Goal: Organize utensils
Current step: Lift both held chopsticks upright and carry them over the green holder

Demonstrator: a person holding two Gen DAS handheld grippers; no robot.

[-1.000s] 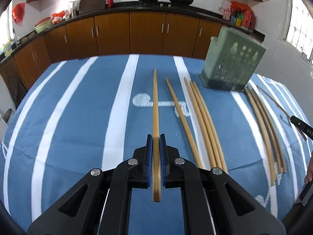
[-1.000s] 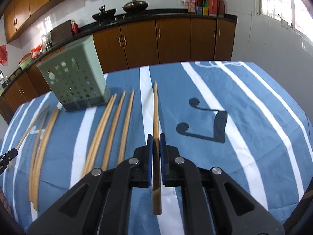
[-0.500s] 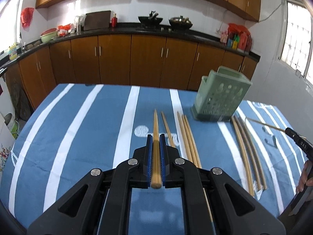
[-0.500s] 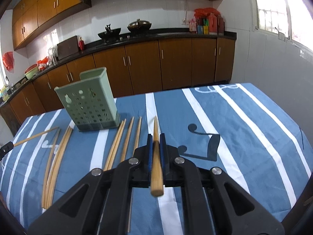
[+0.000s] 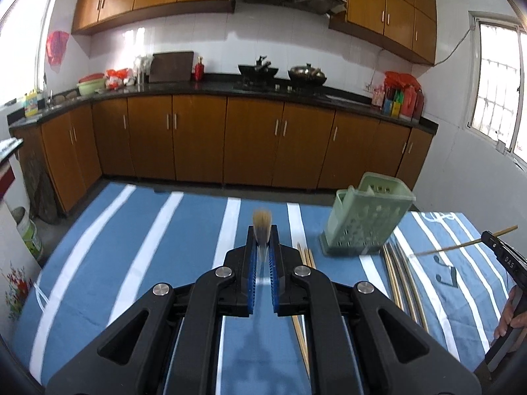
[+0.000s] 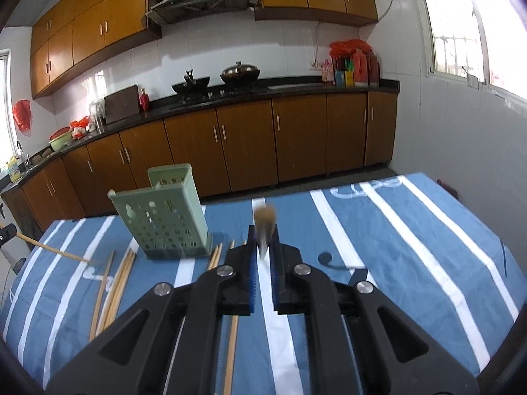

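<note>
The left hand-held gripper [image 5: 262,240] is pinching one wooden chopstick [image 5: 262,222] between its blue pads. The stick points almost straight at the camera, so only its blurry end shows, sticking up past the tips. The right hand-held gripper [image 6: 262,238] is pinching another chopstick [image 6: 264,219] in the same way, and that one looks blurry too. Both grippers are up in the air above the bench [image 5: 148,247], which has a blue cloth with white stripes on it. A green holder with holes [image 5: 365,220] stands on the cloth, tilted in the pictures. In the left view it is to the right of the gripper, and in the right view it [image 6: 164,217] is to the left. More loose chopsticks [image 5: 400,283] lie flat on the cloth near the foot of the holder, some just beside its right side and a few [image 5: 306,256] close to the left gripper. In the right view they lie in two bunches [image 6: 115,283], one on each side of the holder. At the right edge of the left view, a person's hand [image 5: 512,316] grips the handle of the other gripper, and its thin chopstick [image 5: 461,247] reaches over the cloth. Behind the bench are brown cupboards [image 5: 197,144] and a dark worktop with two pots [image 5: 283,72].
</note>
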